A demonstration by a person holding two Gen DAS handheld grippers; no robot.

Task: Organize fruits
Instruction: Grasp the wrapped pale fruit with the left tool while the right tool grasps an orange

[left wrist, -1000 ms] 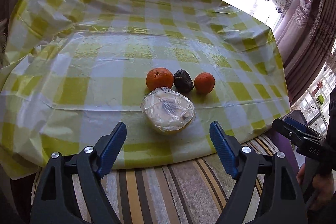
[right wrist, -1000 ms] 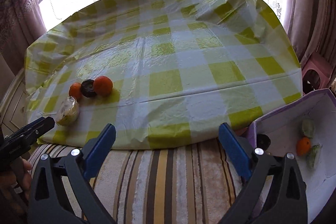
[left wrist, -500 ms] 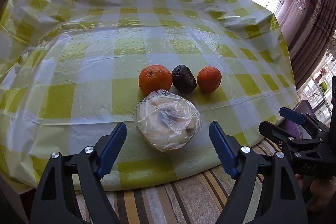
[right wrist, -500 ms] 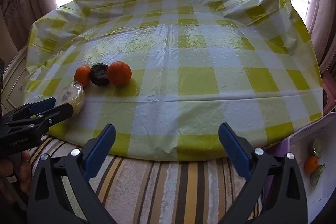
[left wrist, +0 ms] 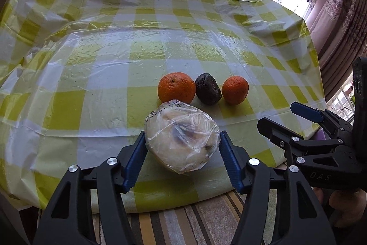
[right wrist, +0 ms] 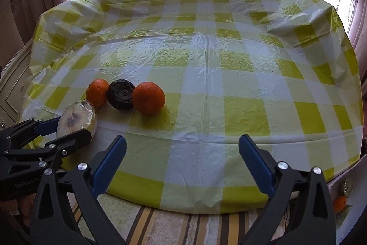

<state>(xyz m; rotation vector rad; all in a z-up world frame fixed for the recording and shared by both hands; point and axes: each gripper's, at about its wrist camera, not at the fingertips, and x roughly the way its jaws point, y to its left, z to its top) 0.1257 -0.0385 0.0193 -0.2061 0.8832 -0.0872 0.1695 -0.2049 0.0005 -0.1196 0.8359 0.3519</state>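
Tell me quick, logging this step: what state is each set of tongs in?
Left tongs: have just been closing around the plastic-wrapped fruit; pads at its sides, firm grip cannot be told.
Right tongs: open, empty.

Left claw [left wrist: 182, 161] has just been closing, blue pads [left wrist: 135, 160] snug on both sides of the wrapped fruit [left wrist: 181, 139]. Right claw [right wrist: 182, 165] is wide open, empty, angled downward.

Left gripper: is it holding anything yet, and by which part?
The left gripper has just been closing on the plastic-wrapped fruit, one of its fingers on each side at its widest part. The fruit sits on the table; no lift.
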